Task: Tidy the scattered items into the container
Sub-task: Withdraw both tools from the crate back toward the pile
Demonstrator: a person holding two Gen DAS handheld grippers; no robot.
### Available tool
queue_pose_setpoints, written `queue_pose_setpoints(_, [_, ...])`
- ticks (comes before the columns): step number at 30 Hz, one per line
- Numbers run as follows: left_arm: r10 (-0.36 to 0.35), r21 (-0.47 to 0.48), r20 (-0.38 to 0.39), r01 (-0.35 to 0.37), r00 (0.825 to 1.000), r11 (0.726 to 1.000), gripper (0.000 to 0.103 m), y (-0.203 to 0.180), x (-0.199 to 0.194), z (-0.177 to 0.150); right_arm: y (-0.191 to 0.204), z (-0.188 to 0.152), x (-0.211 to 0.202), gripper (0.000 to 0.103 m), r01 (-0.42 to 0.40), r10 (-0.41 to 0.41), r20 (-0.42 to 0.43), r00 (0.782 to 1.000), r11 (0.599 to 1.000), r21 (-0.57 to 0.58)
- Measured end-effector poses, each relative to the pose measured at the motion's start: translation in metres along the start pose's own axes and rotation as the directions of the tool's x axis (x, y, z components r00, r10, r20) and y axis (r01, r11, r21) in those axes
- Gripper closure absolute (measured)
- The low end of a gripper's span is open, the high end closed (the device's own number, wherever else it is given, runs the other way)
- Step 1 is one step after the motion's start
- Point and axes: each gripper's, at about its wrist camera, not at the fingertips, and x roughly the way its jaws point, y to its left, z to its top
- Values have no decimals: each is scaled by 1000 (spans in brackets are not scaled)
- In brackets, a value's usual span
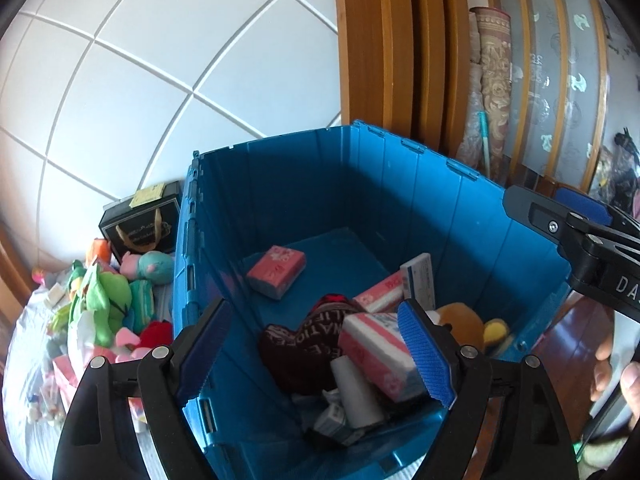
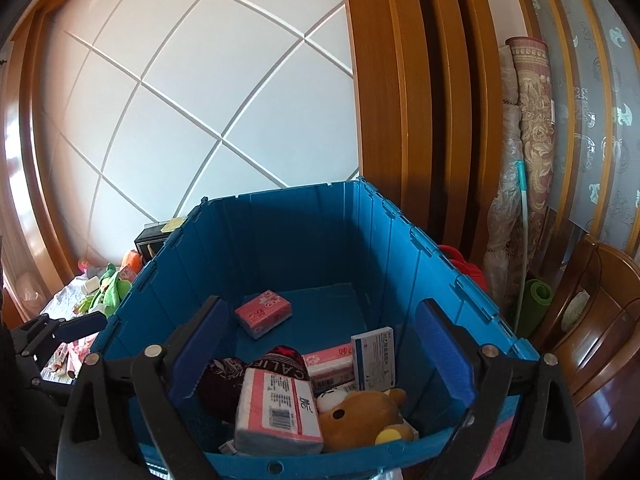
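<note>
Left gripper (image 1: 316,350): fingers spread wide, nothing between the blue pads (image 1: 426,354). It hangs above the near end of the blue container (image 1: 400,184), the left finger over the container's left wall, the right finger over the contents.

Right gripper (image 2: 324,354): fingers likewise spread wide and empty, both over the container's near end. In the left wrist view this gripper appears at the right edge, beyond the container's right rim.

Contents, nearest the fingers first. Between the right gripper's fingers lies a pink-and-white tissue pack (image 2: 278,412), label and barcode up, leaning on a dark red printed cloth (image 2: 256,364). Just right of the pack, a brown plush bear (image 2: 360,416) rests against the near wall. Beyond the bear, a white-and-blue carton (image 2: 374,358) stands on edge, touching a second pink pack (image 2: 330,366) to its left. Further ahead, well apart from the heap, a third pink pack (image 2: 263,313) lies alone on the container floor. A white cylinder (image 1: 356,394) shows under the near tissue pack in the left wrist view.

Outside the container, left of the left finger: a heap of plush toys (image 1: 104,300), green and pink among them, with small packets on a pale cloth. A black gift box (image 1: 140,220) stands beyond them against the white tiled wall (image 1: 160,60).
</note>
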Motion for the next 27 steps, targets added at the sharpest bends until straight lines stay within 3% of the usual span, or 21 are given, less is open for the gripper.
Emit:
queue_pose_setpoints(10, [8,-22,19,-7,1000,1000,13,23,-24,-19,18,-16,-12,0,1,-1,-26,1000,1000,0])
queue_pose_setpoints(15, [20,-39,45,-18,999,999,3,43,-40,-27,41,-18,-17,0,-12,12,-26,1000,1000,-18])
queue_pose_setpoints(27, [14,-63,85,-9,996,998,1,95,-65,-44,103,-18,-36,0,-24,24,4,1000,998,-58])
